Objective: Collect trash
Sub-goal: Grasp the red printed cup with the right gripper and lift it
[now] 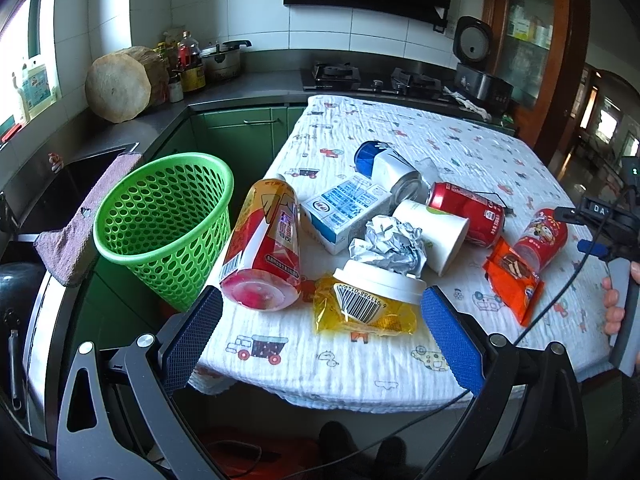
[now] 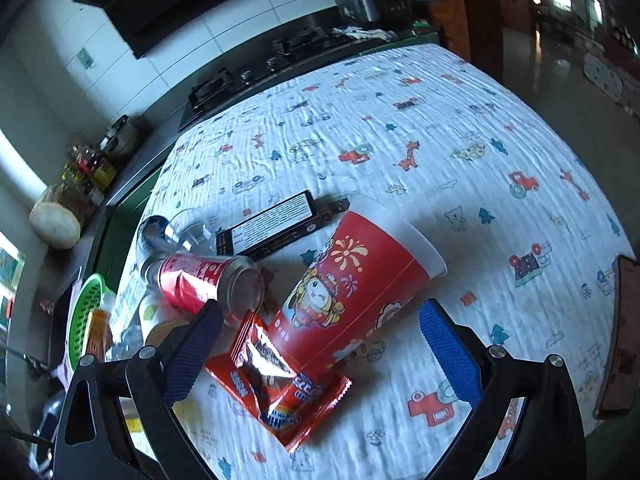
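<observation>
A green mesh waste basket [image 1: 164, 224] stands off the table's left edge. Trash lies on the patterned tablecloth [image 1: 460, 144]: a red and yellow bottle [image 1: 264, 248], a yellow cup with a white lid [image 1: 368, 304], crumpled foil [image 1: 388, 246], a white paper cup [image 1: 436, 232], a milk carton [image 1: 344, 210], a blue and white can [image 1: 390, 168], a red can [image 1: 468, 212]. My left gripper [image 1: 322, 332] is open, just in front of the yellow cup. My right gripper [image 2: 320, 356] is open over an orange snack wrapper [image 2: 280, 388] and a red paper cup [image 2: 352, 292].
A black flat box [image 2: 272, 226] lies behind the red cup. A brown object [image 2: 622, 336] lies at the table's right edge. A counter with sink [image 1: 68, 188], stove [image 1: 372, 76], rice cooker [image 1: 476, 60] and a round chopping block [image 1: 120, 86] surrounds the table.
</observation>
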A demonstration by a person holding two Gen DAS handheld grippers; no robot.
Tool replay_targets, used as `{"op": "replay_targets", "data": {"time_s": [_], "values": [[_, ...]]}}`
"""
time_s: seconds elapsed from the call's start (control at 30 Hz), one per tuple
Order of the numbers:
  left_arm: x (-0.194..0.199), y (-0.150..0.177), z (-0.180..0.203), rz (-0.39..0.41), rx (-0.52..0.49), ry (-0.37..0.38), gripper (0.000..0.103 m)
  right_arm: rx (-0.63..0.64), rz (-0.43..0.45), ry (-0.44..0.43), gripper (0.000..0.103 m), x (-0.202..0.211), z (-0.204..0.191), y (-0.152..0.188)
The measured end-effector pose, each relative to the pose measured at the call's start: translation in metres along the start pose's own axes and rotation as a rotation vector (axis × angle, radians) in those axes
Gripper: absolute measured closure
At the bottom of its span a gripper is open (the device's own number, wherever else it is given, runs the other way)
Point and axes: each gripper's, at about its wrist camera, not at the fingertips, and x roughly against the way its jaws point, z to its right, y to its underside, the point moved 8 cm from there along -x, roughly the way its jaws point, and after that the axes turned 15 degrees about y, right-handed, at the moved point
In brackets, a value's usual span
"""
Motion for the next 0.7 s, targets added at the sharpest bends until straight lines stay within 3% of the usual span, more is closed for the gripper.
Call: {"op": "replay_targets", "data": {"time_s": [0.17, 0.37, 0.57, 0.7], "values": [[-0.001, -0.001, -0.009, 0.002, 0.018, -0.006, 0.005, -0.079, -0.041, 0.031, 0.015, -0.028, 0.01, -0.012], [-0.005, 0.0, -0.016, -0.007, 0.034, -0.015, 0.005, -0.143, -0.101, 0.039, 0.017, -0.054, 0.015, -0.013], [-0.009, 0.0, -0.015, -0.021, 0.027, -0.022, 0.005, -0.197, -0.151, -0.011, 0.023, -0.073, 0.015, -0.011], [-0.011, -0.001, -0.012, -0.029, 0.026, -0.015, 0.005, -0.165, -0.142, -0.039, 0.026, -0.072, 0.008, -0.011]]}}
